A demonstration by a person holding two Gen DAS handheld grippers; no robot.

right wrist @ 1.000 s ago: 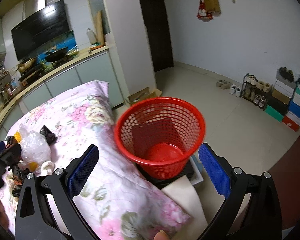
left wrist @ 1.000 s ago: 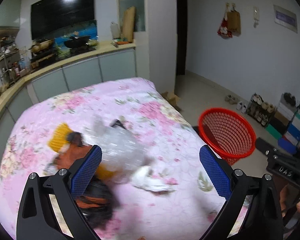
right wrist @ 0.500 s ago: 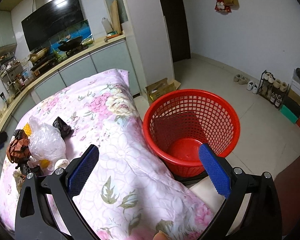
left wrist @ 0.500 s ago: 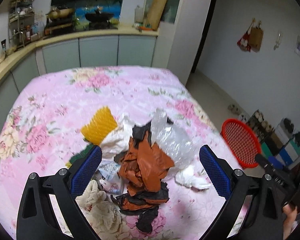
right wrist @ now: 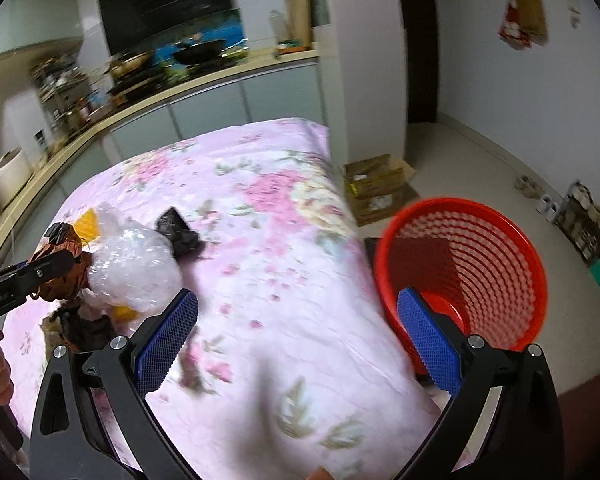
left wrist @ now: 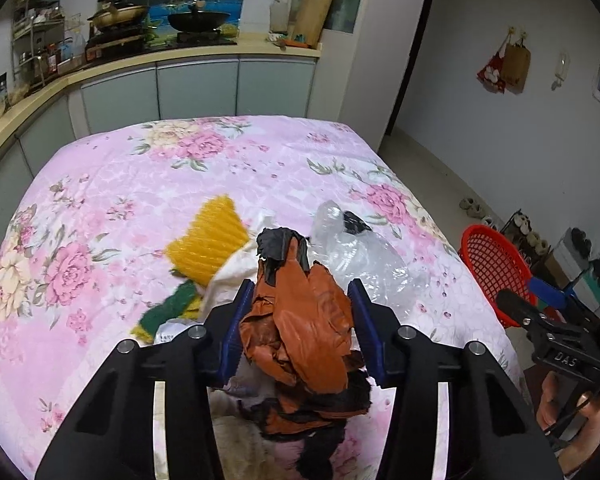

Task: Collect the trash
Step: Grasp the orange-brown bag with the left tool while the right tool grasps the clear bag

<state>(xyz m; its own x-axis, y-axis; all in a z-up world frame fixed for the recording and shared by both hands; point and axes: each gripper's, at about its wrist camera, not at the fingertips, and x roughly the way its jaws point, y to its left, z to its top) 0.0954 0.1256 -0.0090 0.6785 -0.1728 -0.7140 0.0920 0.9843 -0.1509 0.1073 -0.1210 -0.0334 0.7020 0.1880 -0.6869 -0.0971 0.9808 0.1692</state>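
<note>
A home kitchen: stove with wok [left wrist: 196, 21], range hood [right wrist: 168, 6], counter cabinets [left wrist: 196, 88], shoe rack [left wrist: 528, 232] by the wall.

Right view blurred — basket [right wrist: 480, 264] rim smeared.

"DAS" on the right gripper [left wrist: 548, 294]

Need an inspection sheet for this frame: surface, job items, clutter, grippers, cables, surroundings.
Surface: floral cloth covers the table.
Job's things: orange-black bag, clear bag, yellow foam, white paper, black scrap; red basket on the floor beside the table, nothing seen inside.
Clutter: green piece under the foam.
Grippers: left gripper jaws have just been closing, now pressing the orange-black bag; right gripper open, empty.
Cables: thin cable by the right hand.
Surroundings: kitchen counter, cardboard box, shoe rack.
</note>
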